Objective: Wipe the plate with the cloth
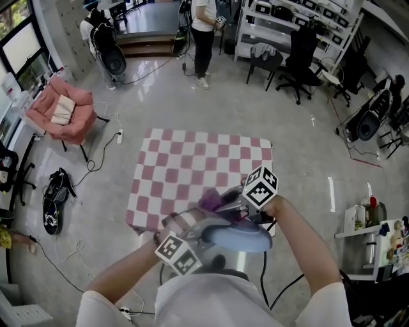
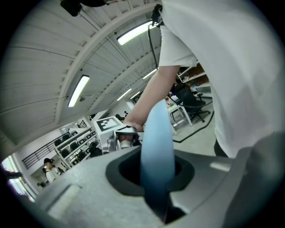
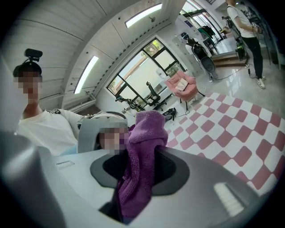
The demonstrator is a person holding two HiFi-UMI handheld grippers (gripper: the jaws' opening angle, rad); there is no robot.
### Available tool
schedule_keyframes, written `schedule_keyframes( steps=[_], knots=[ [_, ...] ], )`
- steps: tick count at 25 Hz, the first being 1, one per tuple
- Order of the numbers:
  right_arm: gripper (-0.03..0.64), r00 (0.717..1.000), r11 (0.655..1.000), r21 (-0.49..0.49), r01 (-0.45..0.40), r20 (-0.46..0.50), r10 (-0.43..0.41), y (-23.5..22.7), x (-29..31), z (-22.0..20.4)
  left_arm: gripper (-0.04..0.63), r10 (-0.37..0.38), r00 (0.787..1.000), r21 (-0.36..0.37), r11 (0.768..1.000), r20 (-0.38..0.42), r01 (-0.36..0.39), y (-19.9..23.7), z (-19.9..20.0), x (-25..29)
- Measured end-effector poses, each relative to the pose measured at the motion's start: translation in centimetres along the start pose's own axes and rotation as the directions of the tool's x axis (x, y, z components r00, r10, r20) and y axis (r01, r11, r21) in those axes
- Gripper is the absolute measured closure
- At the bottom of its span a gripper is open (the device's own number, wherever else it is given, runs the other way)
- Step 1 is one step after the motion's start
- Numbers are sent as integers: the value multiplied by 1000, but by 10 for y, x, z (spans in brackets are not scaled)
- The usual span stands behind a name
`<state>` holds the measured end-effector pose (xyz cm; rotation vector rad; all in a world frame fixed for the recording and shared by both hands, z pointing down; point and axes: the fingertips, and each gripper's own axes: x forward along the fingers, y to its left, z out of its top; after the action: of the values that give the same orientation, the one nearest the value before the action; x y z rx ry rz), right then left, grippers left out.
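Two arms (image 1: 300,249) in white sleeves reach out from the bottom of the head view, each holding a gripper. The left gripper (image 1: 212,240) has its two fingers pressed tight on the edge of a light blue plate (image 1: 241,239). The left gripper view shows the plate (image 2: 156,142) standing on its edge between the fingers of that gripper (image 2: 156,189). The plate is up in the air, close to the person's body, over the near edge of the table (image 1: 192,159).

The right gripper (image 1: 220,204) has its fingers shut on a purple cloth (image 1: 209,200). In the right gripper view, the fuzzy cloth (image 3: 142,164) sticks up from between the fingers of that gripper (image 3: 136,191) and folds over at the top. In the head view the cloth sits just beside the far side of the plate and looks like it touches it.

The table has a pink and white checked cover (image 3: 231,133) with nothing else on it. It stands on a shiny grey floor (image 1: 307,159).

A pink chair (image 1: 64,112) stands off to the left, with cables (image 1: 102,153) on the floor near it. Far across the room, another person (image 1: 203,32) stands by black chairs (image 1: 300,54) and white shelves (image 1: 300,19). Long lights (image 2: 133,32) glow on the curved ceiling.
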<state>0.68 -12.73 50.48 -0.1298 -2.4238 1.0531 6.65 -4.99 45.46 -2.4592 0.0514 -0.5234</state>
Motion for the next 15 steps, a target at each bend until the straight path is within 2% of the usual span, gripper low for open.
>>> schedule_keyframes(
  steps=[3,5,9,15],
  knots=[
    [479,1000,1000,16,-16,-6,16,1,7,2,538,-5,1000,36,999,-1,5,-4,6,4],
    [479,999,1000,27,11,-36,-10,-6,9,-3,538,4,1000,50,999,-3,-4,-6,9,4],
    [480,995,993,88,78,-71,-71,-32,2,-27,538,25,1000,40,999,-13,-24,-7,8,1],
    [480,992,977,176,120,-67,-109,-55,-19,-63,538,41,998,15,999,-43,-40,-9,-3,-4]
  ],
)
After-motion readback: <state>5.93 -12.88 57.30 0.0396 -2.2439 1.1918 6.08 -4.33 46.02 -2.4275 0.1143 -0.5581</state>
